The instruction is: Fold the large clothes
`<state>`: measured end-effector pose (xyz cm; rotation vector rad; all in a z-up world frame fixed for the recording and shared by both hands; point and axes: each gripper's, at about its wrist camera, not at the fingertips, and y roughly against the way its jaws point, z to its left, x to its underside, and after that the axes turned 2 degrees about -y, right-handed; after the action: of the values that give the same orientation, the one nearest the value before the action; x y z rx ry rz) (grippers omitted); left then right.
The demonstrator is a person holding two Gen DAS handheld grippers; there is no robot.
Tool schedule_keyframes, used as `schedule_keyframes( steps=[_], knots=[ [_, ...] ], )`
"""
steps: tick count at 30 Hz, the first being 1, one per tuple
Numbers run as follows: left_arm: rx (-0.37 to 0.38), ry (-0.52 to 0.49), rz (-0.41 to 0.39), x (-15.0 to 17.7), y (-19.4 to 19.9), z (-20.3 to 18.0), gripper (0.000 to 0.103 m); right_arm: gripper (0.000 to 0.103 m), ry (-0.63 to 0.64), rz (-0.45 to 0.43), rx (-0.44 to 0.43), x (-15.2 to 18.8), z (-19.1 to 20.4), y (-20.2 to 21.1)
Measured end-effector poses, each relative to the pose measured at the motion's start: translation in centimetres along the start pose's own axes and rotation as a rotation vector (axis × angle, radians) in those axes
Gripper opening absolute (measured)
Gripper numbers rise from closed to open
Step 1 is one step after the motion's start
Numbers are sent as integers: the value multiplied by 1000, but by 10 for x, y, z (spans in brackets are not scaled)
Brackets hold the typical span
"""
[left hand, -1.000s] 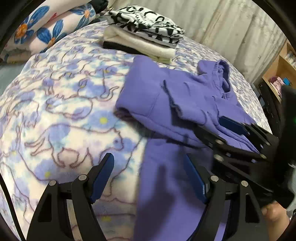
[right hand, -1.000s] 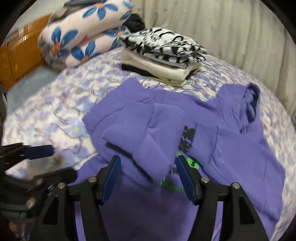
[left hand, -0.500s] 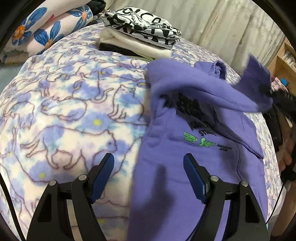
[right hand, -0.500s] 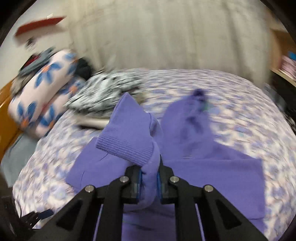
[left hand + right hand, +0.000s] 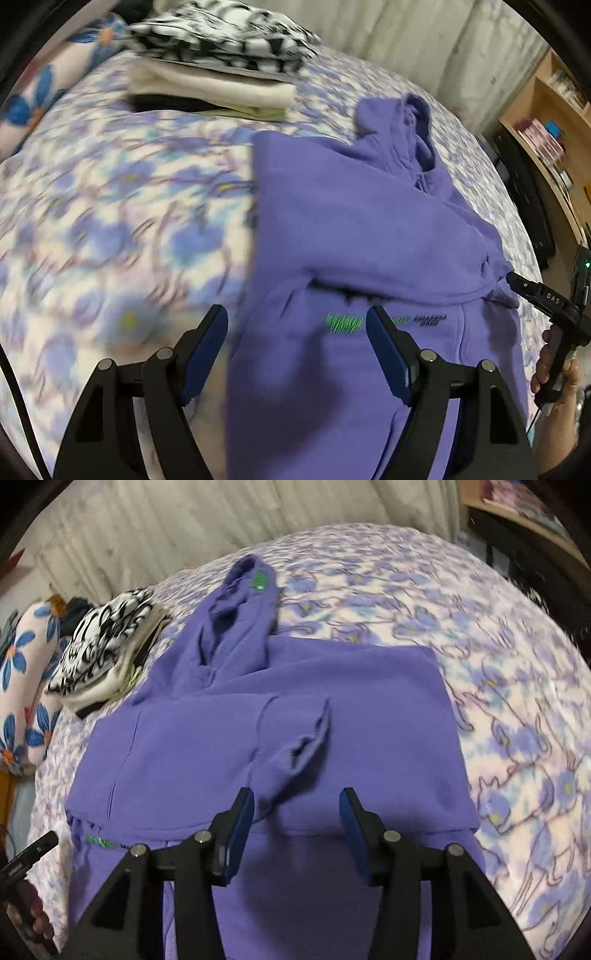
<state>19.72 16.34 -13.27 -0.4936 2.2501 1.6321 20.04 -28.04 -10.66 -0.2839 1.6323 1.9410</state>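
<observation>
Folded clothes stack (image 5: 218,55) and floral pillow (image 5: 26,686) on patterned bedspread (image 5: 461,635); wooden shelf (image 5: 546,122) beside.

Bed (image 5: 498,646) under floral purple cover; pale curtain (image 5: 184,517) behind; wooden shelf unit (image 5: 554,122) at side.

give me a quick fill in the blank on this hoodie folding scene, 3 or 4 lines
1. The hoodie lying on the bed is ____ in colour.
2. The right gripper has its jaws ____, with nothing between them.
3. A sleeve is folded across the hoodie's ____.
4. The folded clothes stack has a black-and-____ patterned garment on top.

Missing words: purple; open; body; white
</observation>
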Motion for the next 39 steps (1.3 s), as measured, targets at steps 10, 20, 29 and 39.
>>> schedule_keyframes(
  steps=[10, 20, 29, 39],
  knots=[
    [44, 93, 163, -65, -87, 14, 76, 49, -84, 75, -126, -34, -11, -31],
    [32, 83, 8, -75, -76, 8, 16, 13, 105, -9, -115, -39, 19, -45],
    [-110, -88, -47, -65, -93, -5, 31, 33, 138, -20, -11, -27, 14, -75],
    [-185, -154, -128, -70, -38, -22, 57, 47, 137, -87, -13, -24, 21, -13]
  ],
)
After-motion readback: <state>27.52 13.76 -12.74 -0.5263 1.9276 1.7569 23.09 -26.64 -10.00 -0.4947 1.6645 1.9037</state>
